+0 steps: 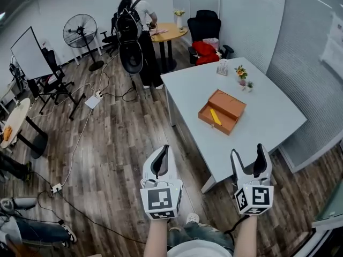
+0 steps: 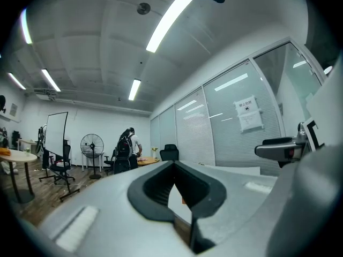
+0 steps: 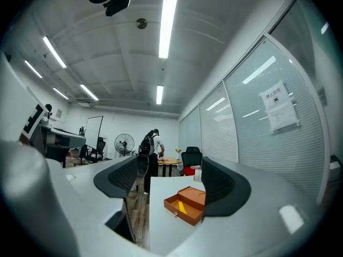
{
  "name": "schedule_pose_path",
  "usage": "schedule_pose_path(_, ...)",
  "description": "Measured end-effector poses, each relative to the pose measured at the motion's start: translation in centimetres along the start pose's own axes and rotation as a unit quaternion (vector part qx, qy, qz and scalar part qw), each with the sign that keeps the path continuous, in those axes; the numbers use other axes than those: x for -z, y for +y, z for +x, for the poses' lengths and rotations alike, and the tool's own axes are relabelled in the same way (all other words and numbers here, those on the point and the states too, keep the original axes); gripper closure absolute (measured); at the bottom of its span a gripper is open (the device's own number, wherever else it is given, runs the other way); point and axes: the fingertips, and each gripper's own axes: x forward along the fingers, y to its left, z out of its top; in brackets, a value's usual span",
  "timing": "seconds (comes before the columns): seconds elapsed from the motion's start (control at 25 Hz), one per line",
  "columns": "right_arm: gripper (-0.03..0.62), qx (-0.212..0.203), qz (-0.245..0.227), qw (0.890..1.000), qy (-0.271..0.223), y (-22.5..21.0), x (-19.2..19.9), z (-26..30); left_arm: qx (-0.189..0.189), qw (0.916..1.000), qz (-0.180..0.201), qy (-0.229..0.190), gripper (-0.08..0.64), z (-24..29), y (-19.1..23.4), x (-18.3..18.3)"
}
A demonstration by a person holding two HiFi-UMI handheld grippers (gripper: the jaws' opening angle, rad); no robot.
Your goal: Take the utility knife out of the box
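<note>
Head view: I stand off the near corner of the grey table (image 1: 268, 116), with both forearms stretched out side by side and both grippers pointing level. The orange box (image 1: 231, 103) lies open in the middle of the table, well ahead of me, with its lid folded to the far right. The yellow utility knife (image 1: 215, 116) lies slantwise in its tray. My left gripper (image 1: 163, 151) hangs over the floor left of the table corner, its jaws pressed together on nothing. My right gripper (image 1: 248, 155) is over the table's near edge, its jaws spread and empty.

Left gripper view: the left gripper (image 2: 173, 167) has its tips meeting. The slim gap behind them shows only tabletop and a sliver of orange, probably the box.

Right gripper view: the right gripper (image 3: 171, 182) has its pads wide apart. The box (image 3: 172, 204) sits framed between them but far off on the table, with the knife (image 3: 182, 208) inside.

I judge the step in hand to be the approach. To do it well, I should close in and tip the right gripper down over the tray. I should set its jaws across the knife's narrow width near the middle and keep them clear of the tray walls. The box looks light, so the left gripper could steady the lid while I lift.
</note>
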Motion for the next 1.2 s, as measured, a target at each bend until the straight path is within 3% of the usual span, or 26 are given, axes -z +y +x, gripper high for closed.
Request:
schedule_pose_path(0.44, 0.213, 0.002, 0.012, 1.0, 0.019, -2.4, 1.7, 5.8, -0.012, 0.9998, 0.007, 0.011, 0.56, 5.4, 0.9, 0.6)
schedule_pose_path(0.72, 0.227, 0.013, 0.003, 1.0, 0.028, -2.9, 2.8, 9.7, -0.006, 0.9998, -0.007, 0.019, 0.56, 9.9, 2.3, 1.4)
schedule_pose_path(1.2, 0.236, 0.073, 0.005, 0.997, 0.031, -4.8, 4.1, 20.0, 0.05, 0.9987, -0.003, 0.012, 0.56, 22.8, 5.1, 1.6)
